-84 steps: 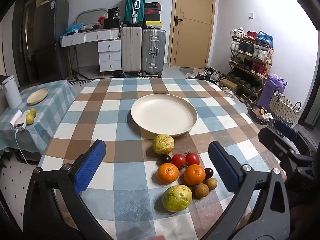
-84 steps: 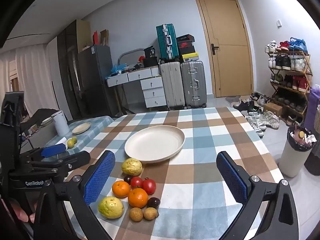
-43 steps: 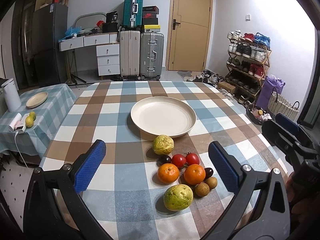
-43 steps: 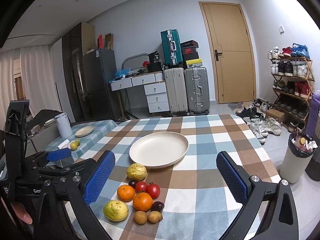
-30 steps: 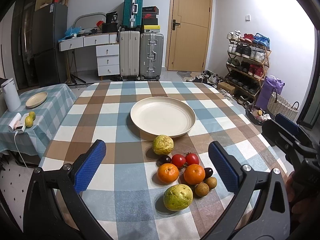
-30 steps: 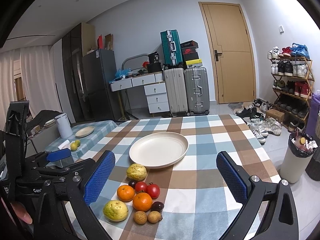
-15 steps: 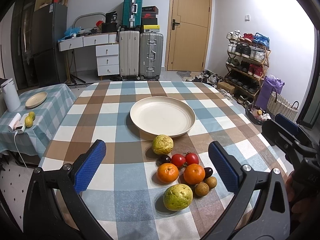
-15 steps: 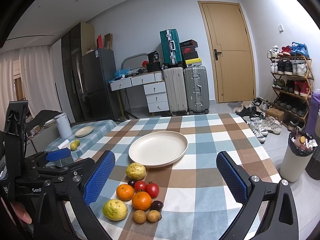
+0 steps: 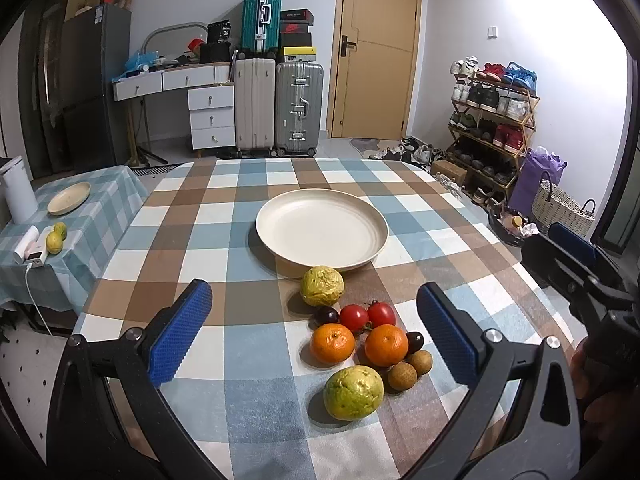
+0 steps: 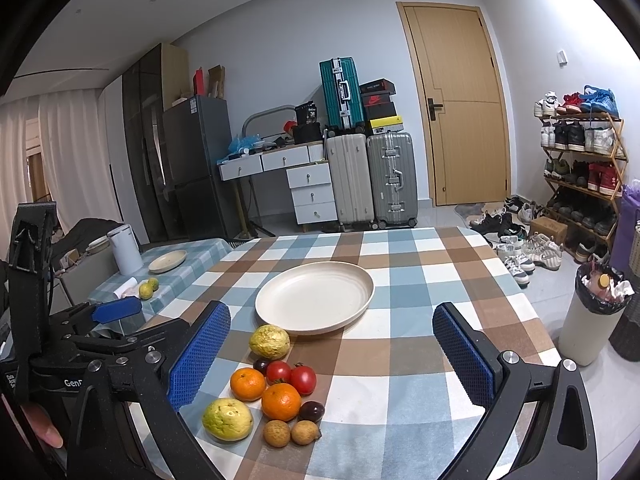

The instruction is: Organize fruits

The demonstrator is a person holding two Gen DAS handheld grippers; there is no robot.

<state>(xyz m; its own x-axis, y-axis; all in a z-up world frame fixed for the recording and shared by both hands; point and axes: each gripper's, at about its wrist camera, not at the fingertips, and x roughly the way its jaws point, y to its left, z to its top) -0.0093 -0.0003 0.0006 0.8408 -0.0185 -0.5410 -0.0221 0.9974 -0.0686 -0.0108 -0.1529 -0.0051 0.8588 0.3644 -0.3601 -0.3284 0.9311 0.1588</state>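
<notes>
Both grippers hover over the near edge of the checked tabletop, holding nothing. Left gripper has its fingers wide apart; right gripper likewise, fingers spread. Fruit pile sits on the cloth just in front of the cream plate, not on it: two yellow-green fruits, two oranges, two tomatoes, two dark plums, two small brown ones. The far yellow-green fruit lies right at the plate's rim.

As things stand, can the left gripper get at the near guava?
Probably yes. The left gripper is open with its jaws wide, and the near guava lies between and just ahead of them, nothing over it. The longans sit close on its right and might be nudged.
</notes>
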